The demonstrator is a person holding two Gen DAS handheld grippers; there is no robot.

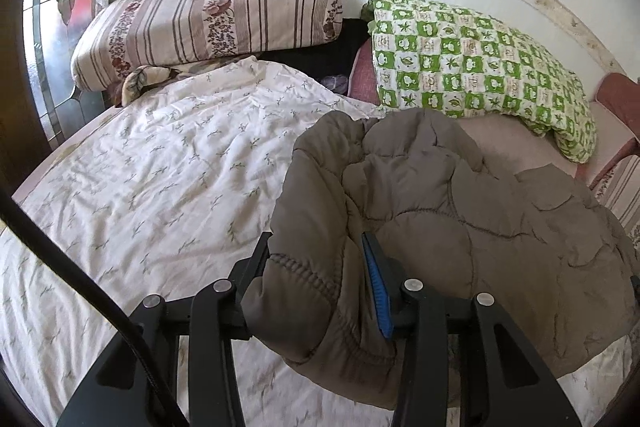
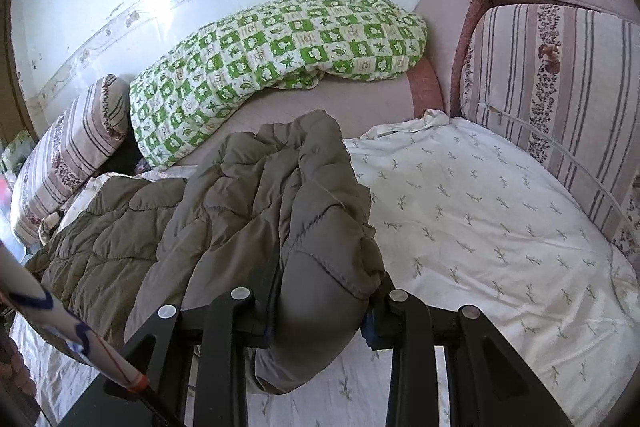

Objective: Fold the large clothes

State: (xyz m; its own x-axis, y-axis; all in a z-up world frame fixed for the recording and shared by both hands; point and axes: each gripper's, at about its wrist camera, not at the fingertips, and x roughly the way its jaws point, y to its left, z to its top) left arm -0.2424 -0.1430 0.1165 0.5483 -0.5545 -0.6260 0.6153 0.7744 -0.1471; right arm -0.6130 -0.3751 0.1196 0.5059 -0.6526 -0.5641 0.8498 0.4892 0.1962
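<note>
Left gripper (image 1: pixel 320 279) clenched on a cuffed fold of the quilted olive jacket (image 1: pixel 460 211), bulk spreading toward 1 o'clock. Right gripper (image 2: pixel 324 303) likewise clamped on a padded edge of the jacket (image 2: pixel 224 211), bulk trailing toward 10 o'clock. Heaped on the white leaf-print sheet (image 2: pixel 480 211), near the green checked quilt (image 2: pixel 280 47) at 12 o'clock.
</note>
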